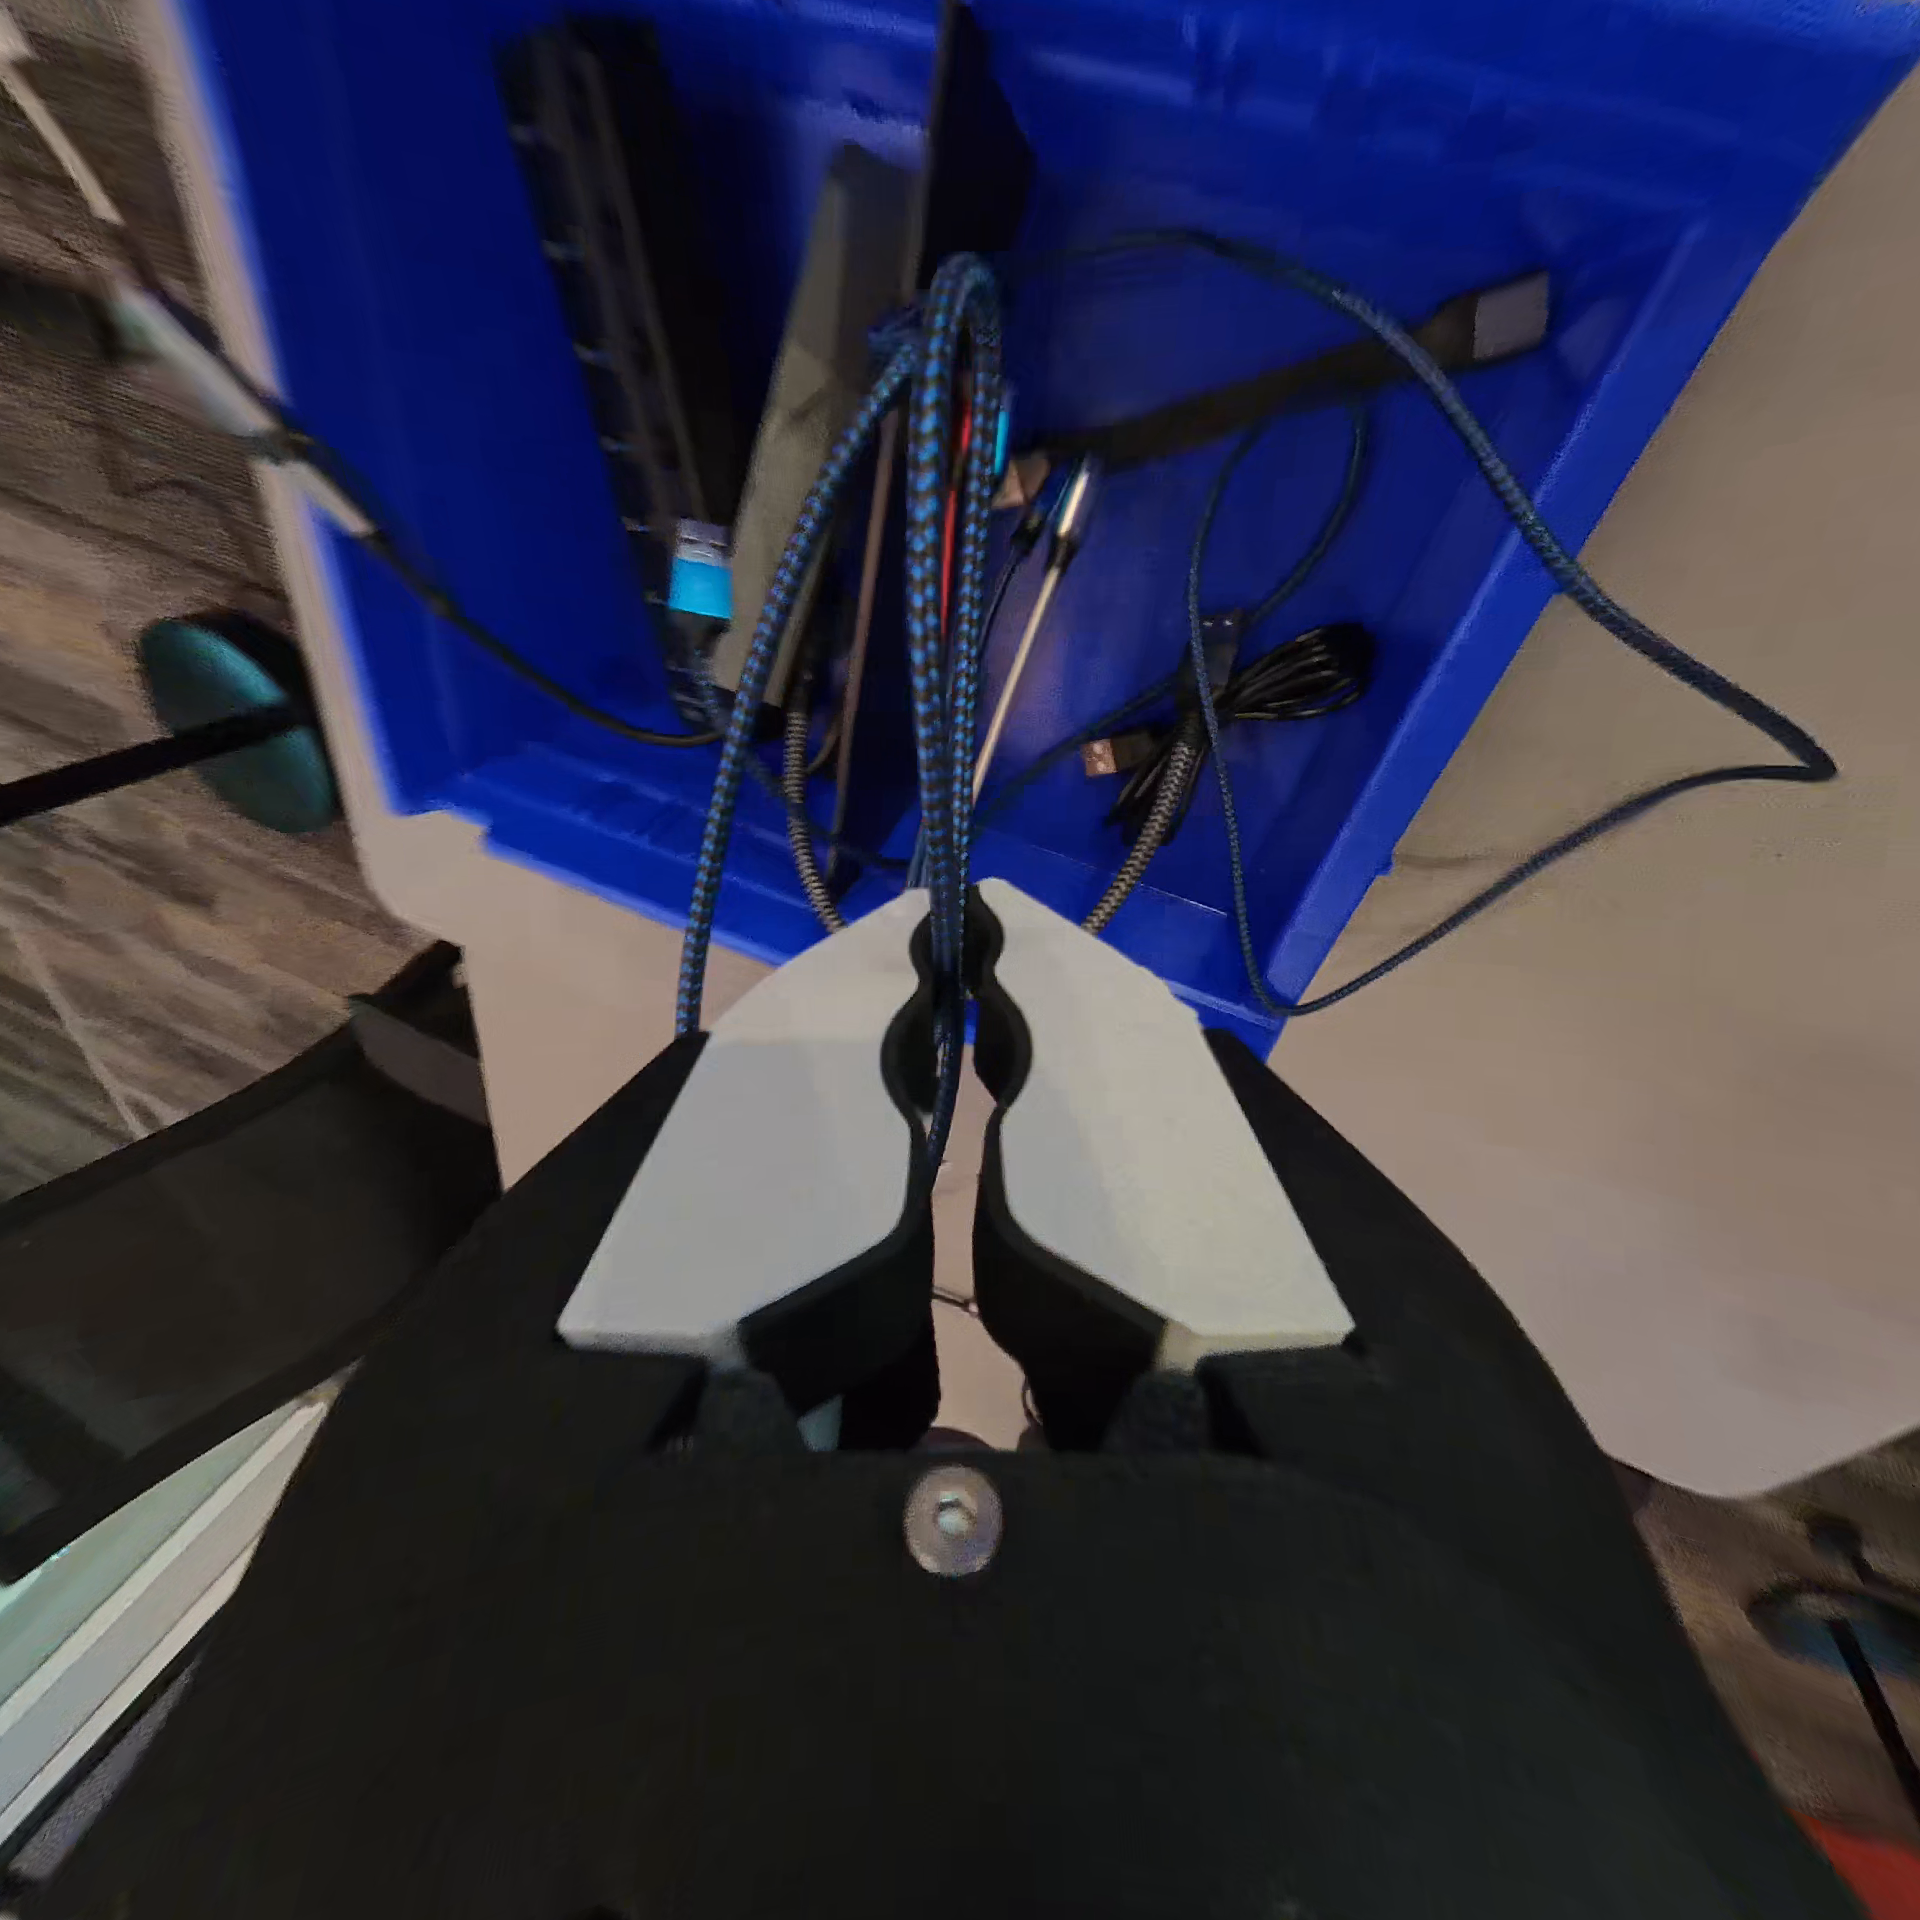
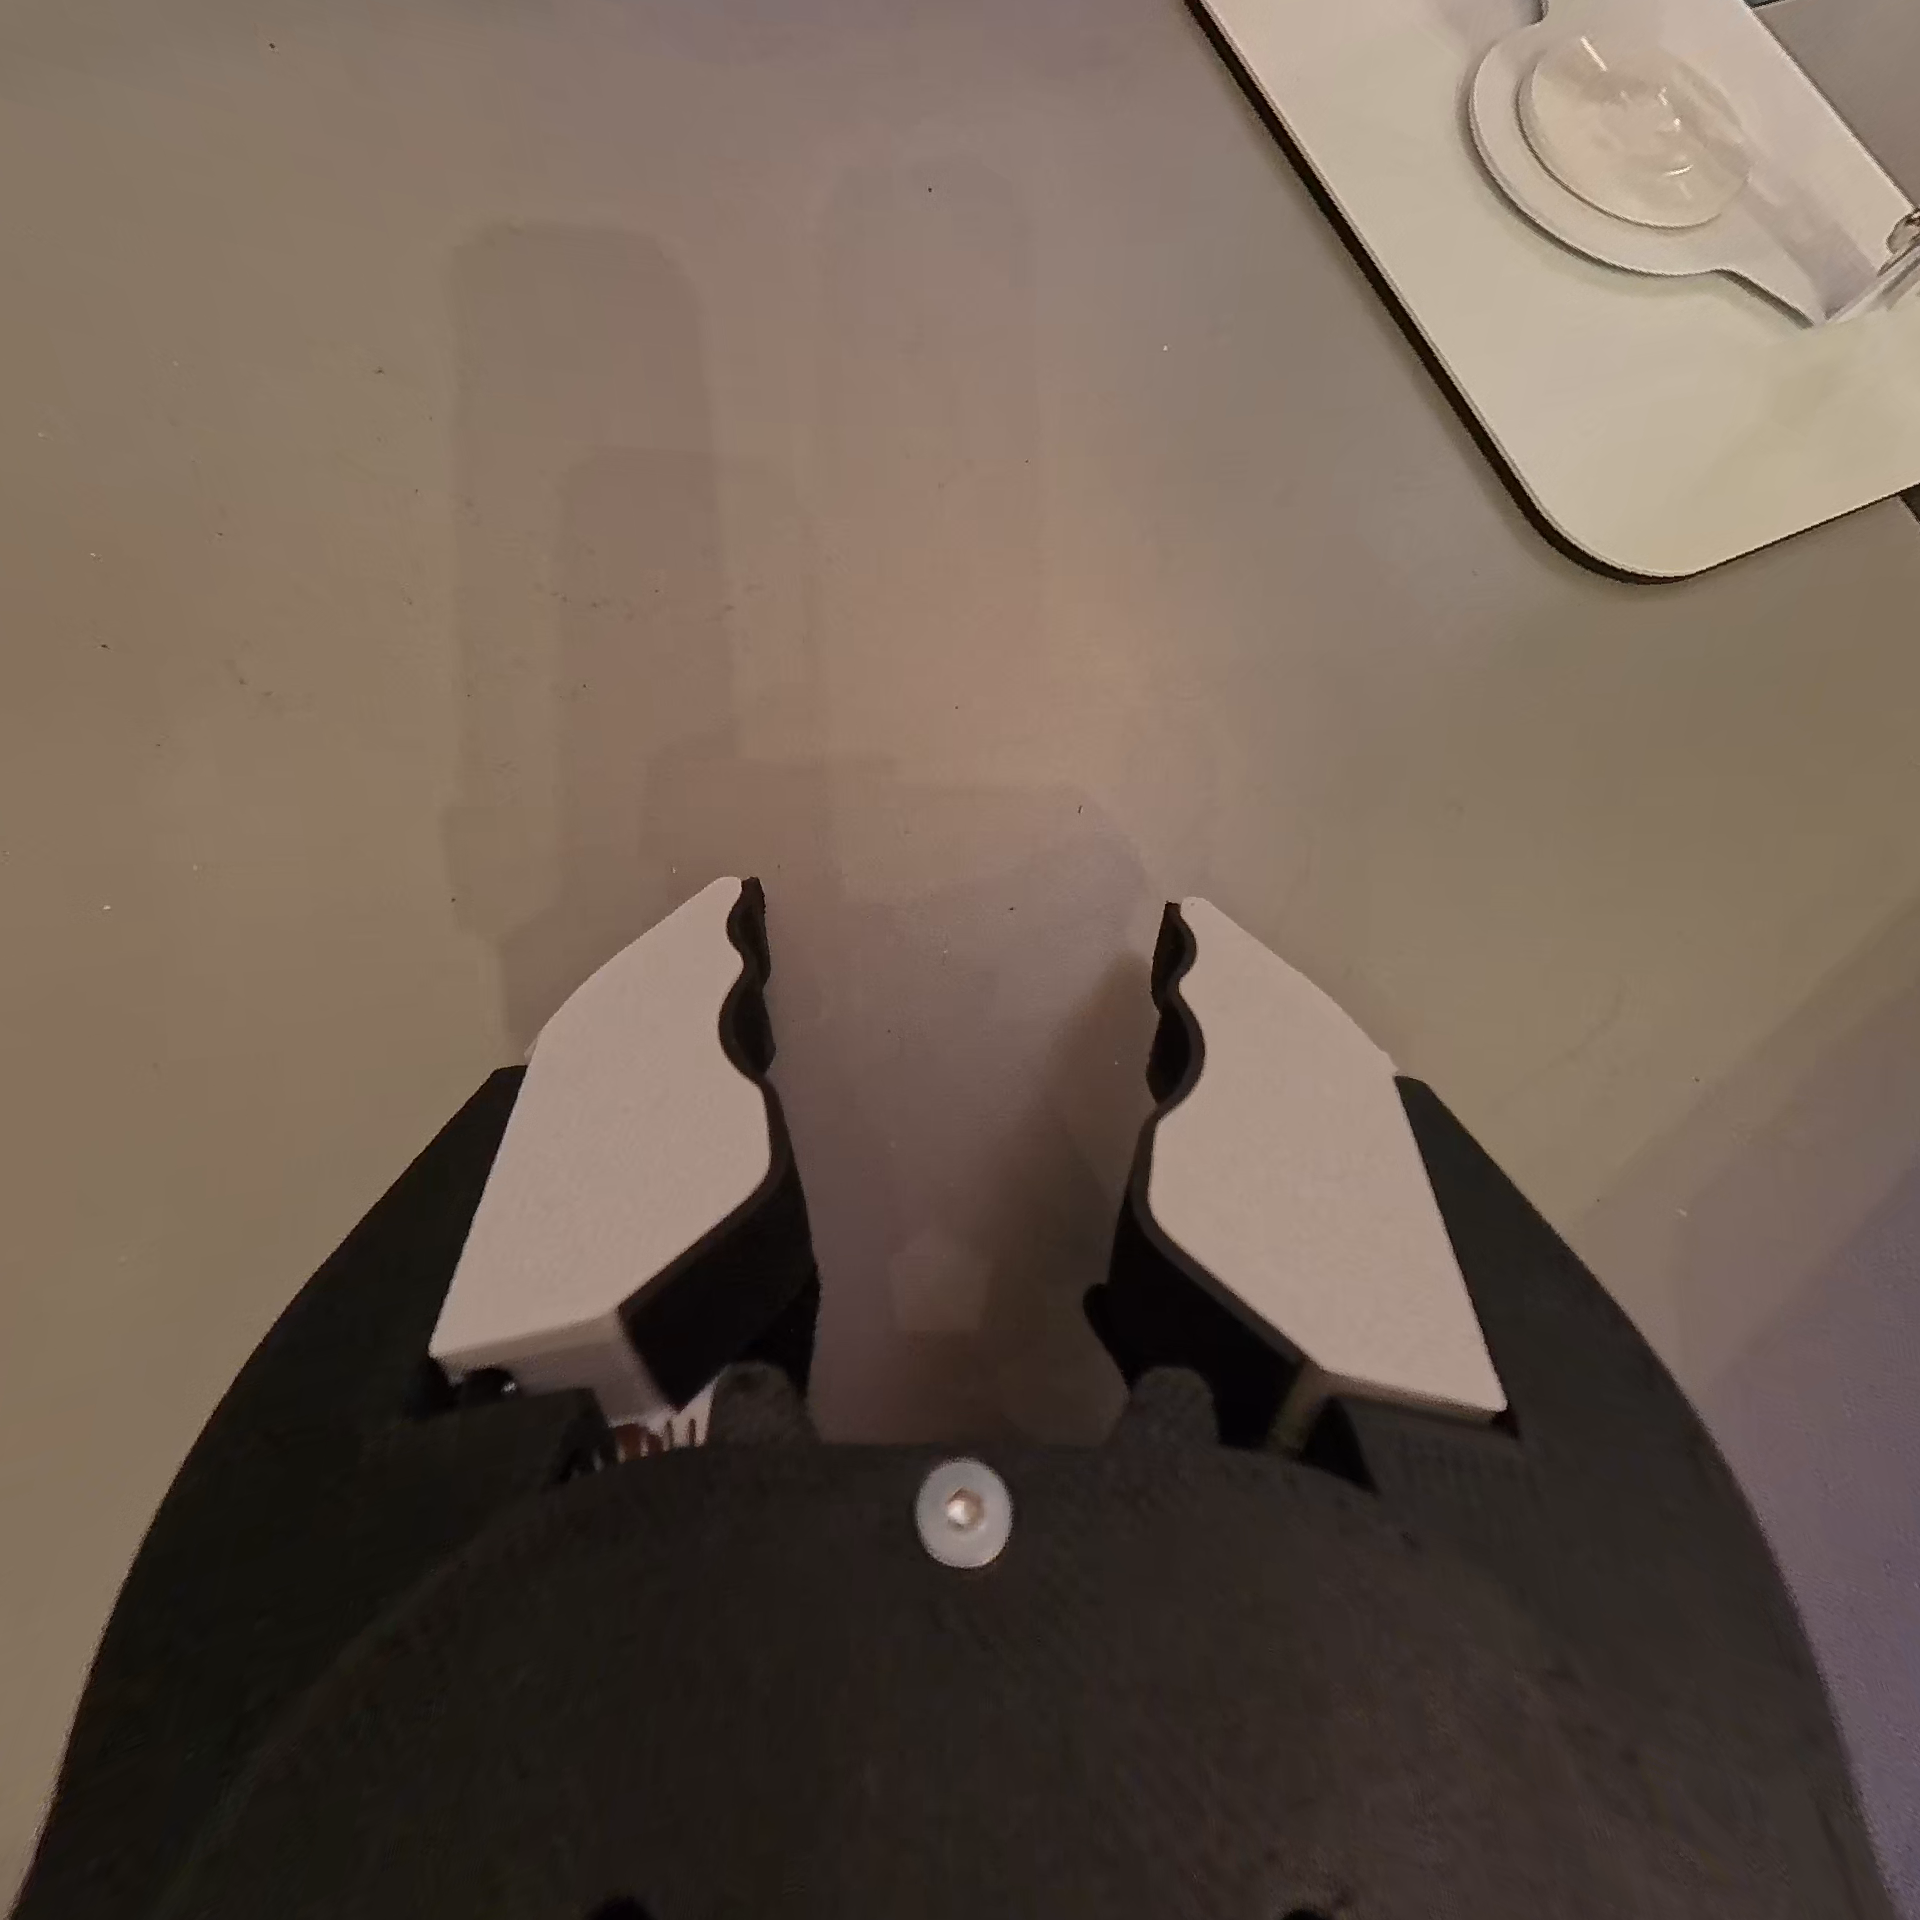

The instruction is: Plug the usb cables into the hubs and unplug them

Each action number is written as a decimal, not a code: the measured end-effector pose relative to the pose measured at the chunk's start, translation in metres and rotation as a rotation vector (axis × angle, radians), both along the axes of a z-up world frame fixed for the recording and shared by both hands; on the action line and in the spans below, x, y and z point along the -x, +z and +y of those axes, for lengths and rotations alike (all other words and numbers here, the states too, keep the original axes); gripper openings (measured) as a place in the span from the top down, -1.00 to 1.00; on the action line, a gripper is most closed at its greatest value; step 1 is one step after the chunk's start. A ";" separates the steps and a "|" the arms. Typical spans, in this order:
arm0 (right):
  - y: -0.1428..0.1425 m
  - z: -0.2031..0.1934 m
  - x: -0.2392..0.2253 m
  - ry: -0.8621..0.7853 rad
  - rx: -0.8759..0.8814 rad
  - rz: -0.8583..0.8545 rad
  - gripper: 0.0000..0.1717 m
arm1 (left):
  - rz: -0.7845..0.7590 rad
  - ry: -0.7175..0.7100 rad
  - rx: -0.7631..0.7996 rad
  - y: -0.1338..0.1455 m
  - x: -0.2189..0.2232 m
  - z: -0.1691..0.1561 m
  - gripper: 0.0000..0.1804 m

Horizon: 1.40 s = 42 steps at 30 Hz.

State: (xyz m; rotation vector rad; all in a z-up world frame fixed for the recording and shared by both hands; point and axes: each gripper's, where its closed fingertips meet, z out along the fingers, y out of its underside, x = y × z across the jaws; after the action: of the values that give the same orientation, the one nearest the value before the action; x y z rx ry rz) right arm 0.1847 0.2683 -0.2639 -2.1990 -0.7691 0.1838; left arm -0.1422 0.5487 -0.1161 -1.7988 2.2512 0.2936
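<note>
Left gripper (image 1: 953, 914) clamped around blue braided cable (image 1: 940, 582).

No legible text, label, brand, number or sign appears in either view. The blue bin (image 1: 416, 312), the black hubs (image 1: 603, 343) and the braided cables (image 1: 940, 582) carry no readable marking. The white card (image 2: 1621, 416) on the desk (image 2: 312, 416) shows only a bulb picture.

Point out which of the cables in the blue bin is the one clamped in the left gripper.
The blue-and-black braided cable: it rises from the blue bin and runs between the left gripper's closed pads. The grey braided cable and black coiled bundle lie free.
</note>
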 end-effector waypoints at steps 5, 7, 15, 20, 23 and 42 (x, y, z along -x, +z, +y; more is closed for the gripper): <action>0.000 0.000 0.000 -0.001 0.001 0.001 0.18 | -0.181 -0.004 -0.145 0.076 -0.013 -0.015 0.98; 0.000 0.000 0.000 -0.001 0.001 0.000 0.18 | -0.264 -0.010 -0.198 0.111 -0.020 -0.026 0.98; 0.000 0.000 0.000 -0.002 0.000 -0.001 0.17 | -0.568 -0.111 -0.222 0.211 -0.058 -0.127 0.99; 0.000 0.000 0.000 -0.003 -0.001 -0.001 0.17 | -0.612 -0.161 -0.052 0.165 -0.099 -0.207 0.98; 0.000 0.000 -0.001 -0.004 0.002 0.001 0.17 | -0.629 -0.159 0.082 0.105 -0.127 -0.248 0.99; 0.000 0.000 -0.001 -0.005 0.006 0.005 0.16 | -0.768 0.021 0.159 0.022 -0.083 -0.203 0.45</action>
State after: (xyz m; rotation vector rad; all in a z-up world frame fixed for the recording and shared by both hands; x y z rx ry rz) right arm 0.1862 0.2680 -0.2643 -2.2053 -0.7616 0.1897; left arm -0.0587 0.3460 -0.0945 -1.6156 1.7294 -0.5078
